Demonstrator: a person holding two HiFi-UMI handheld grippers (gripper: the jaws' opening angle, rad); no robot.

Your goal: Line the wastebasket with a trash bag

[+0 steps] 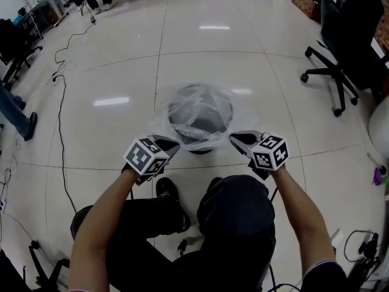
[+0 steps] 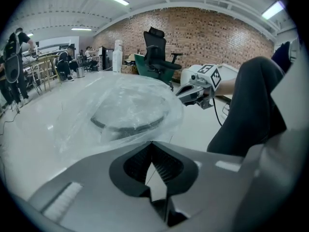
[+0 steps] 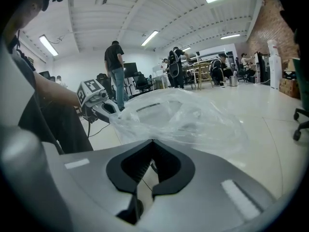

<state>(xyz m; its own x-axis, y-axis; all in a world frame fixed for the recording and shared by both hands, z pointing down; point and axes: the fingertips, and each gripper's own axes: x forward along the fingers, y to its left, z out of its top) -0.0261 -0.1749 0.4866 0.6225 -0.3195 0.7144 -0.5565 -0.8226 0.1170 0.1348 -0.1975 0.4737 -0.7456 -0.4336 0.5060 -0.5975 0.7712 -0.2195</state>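
Head view first: the wastebasket (image 1: 209, 126) stands on the pale floor (image 1: 121, 72) at centre frame, with the clear trash bag (image 1: 182, 140) draped over its mouth and ballooning loosely round the rim. The left gripper (image 1: 173, 143) sits at the bag's lower left and the right gripper (image 1: 236, 139) at its lower right. The two are about level, neither plainly nearer, and the basket lies straight ahead between them. Over to the left gripper view: the jaws are fully together at lower centre, and the bag's film runs right into the tips, so it looks like a pinch on the near hem. The wastebasket (image 2: 130, 122) shows through the plastic just above the jaws, and the right gripper (image 2: 179, 94) sits at the bag's right edge. In the right gripper view it's the same story: jaws closed tight, film meeting the tips, trash bag (image 3: 183, 115) billowing above centre, left gripper (image 3: 115, 116) at its left edge. The hem spans side to side between the two grips. By my reading, the next move is drawing that near hem down over the rim.
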